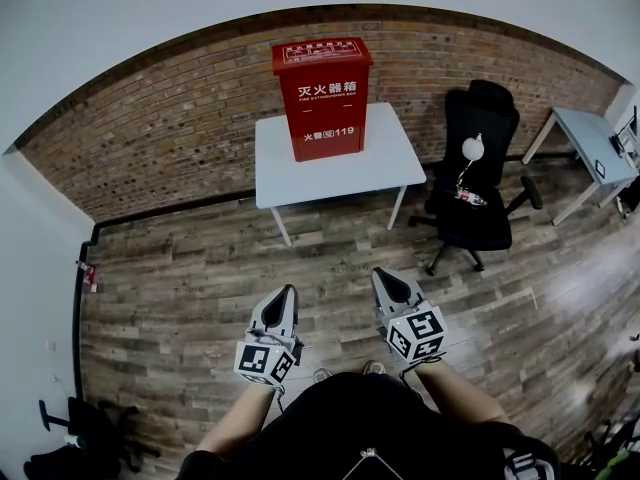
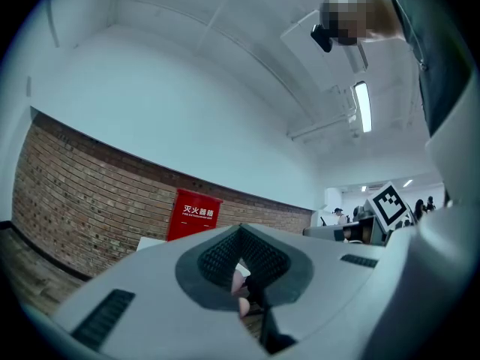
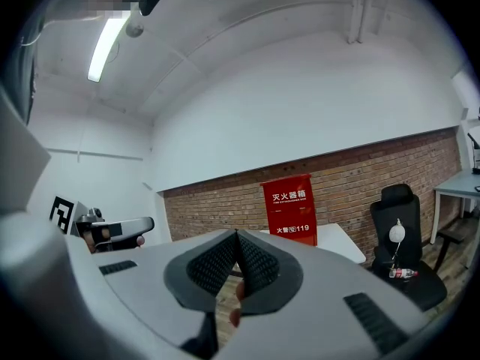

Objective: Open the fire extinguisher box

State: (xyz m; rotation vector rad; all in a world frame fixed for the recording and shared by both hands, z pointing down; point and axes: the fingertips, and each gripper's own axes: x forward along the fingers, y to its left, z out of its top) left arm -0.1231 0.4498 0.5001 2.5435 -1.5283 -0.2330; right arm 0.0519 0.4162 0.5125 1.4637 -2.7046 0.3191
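A red fire extinguisher box (image 1: 322, 98) with white lettering stands upright on a white table (image 1: 390, 163) against the brick wall, its lid down. The same box (image 2: 193, 214) appears far off in the left gripper view, and the box (image 3: 289, 209) also stands far off in the right gripper view. My left gripper (image 1: 288, 293) and right gripper (image 1: 380, 276) hang low near my body, well short of the table. Both are shut with nothing between the jaws.
A black office chair (image 1: 478, 168) with a white lamp and a bottle on its seat stands right of the table. A grey desk (image 1: 596, 148) is at the far right. Wooden floor (image 1: 200, 288) lies between me and the table. Dark gear (image 1: 80, 438) sits at the lower left.
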